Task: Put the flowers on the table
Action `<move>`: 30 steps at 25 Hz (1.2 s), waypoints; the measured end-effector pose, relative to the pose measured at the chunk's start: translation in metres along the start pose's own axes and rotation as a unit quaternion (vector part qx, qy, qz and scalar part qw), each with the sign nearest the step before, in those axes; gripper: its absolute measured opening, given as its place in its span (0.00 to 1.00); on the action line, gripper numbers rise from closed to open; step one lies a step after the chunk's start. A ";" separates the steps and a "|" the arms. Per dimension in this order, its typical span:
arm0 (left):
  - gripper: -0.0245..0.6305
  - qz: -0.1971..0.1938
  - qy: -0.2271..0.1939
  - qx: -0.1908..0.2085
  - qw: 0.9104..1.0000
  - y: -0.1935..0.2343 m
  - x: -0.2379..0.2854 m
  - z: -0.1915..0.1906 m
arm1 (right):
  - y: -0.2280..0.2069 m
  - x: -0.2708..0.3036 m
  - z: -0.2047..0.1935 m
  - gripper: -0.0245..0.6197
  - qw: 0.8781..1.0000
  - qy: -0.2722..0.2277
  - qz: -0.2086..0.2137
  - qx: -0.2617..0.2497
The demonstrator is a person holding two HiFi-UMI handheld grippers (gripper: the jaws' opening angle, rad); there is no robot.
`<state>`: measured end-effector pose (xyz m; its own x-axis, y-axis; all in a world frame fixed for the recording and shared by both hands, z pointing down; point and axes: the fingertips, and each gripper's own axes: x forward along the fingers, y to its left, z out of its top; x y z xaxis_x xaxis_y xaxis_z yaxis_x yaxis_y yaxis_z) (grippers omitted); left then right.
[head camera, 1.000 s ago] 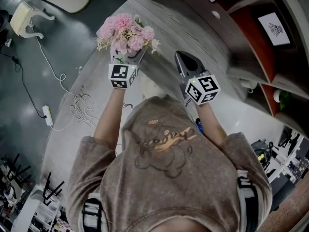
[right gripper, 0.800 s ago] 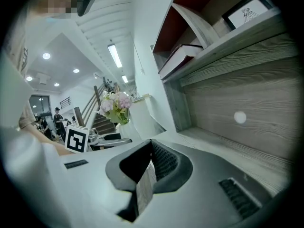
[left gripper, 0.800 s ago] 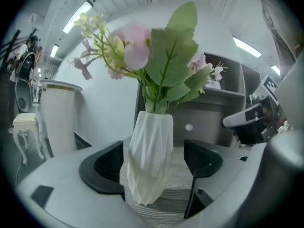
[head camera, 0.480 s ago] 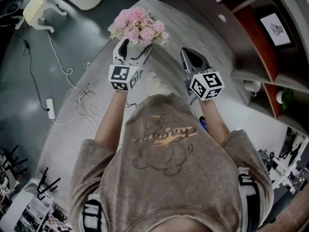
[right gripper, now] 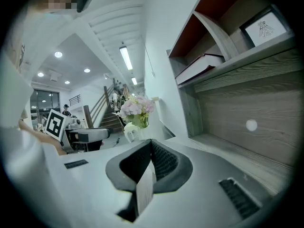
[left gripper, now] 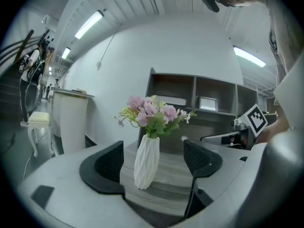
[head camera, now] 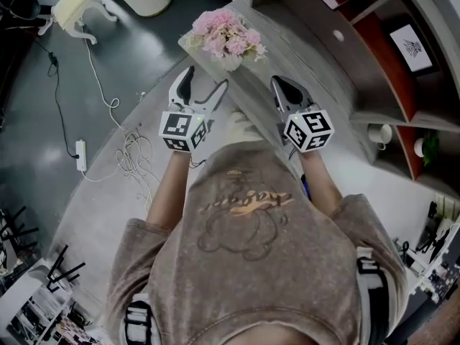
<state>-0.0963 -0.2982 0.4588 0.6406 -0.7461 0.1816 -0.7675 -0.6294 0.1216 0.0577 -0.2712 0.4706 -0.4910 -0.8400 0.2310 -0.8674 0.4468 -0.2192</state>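
A white ribbed vase with pink flowers stands upright on the grey wood table. In the head view the flowers sit near the table's far end. My left gripper is open, its jaws a little short of the vase with air on both sides; in its own view the left gripper frames the vase without touching it. My right gripper hovers over the table to the right, shut with nothing seen in it. The right gripper view shows the flowers beyond the shut right gripper.
A shelf unit with a framed picture and a book rises along the table's right side. On the dark floor to the left lie cables, a power strip and a white chair.
The left gripper has opened, let go of the vase and drawn back toward the person. The vase now stands alone on the table. The right gripper stayed shut.
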 end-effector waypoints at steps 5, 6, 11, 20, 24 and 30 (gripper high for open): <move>0.63 0.016 -0.002 -0.015 1.000 -0.003 -0.027 0.007 | 0.013 -0.004 0.003 0.03 1.000 -0.005 0.005 -0.007; 0.63 0.018 -0.001 -0.015 1.000 -0.004 -0.031 0.007 | 0.015 -0.005 0.003 0.03 1.000 -0.006 0.006 -0.008; 0.62 0.030 -0.002 -0.018 0.999 -0.007 -0.047 0.007 | 0.029 -0.011 0.004 0.03 1.000 -0.009 0.010 -0.017; 0.11 0.051 -0.026 -0.004 0.998 -0.012 -0.065 0.012 | 0.042 -0.018 0.002 0.03 0.999 -0.014 0.014 -0.029; 0.07 0.062 -0.025 -0.005 0.998 -0.010 -0.067 0.011 | 0.043 -0.020 0.002 0.03 0.999 -0.018 0.013 -0.033; 0.07 0.072 -0.025 -0.020 0.997 -0.007 -0.070 0.009 | 0.036 -0.022 0.005 0.03 0.999 -0.024 -0.001 -0.041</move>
<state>-0.1356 -0.2432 0.4362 0.5226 -0.8390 0.1517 -0.8518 -0.5058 0.1365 0.0375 -0.2383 0.4527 -0.4873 -0.8534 0.1848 -0.8726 0.4681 -0.1395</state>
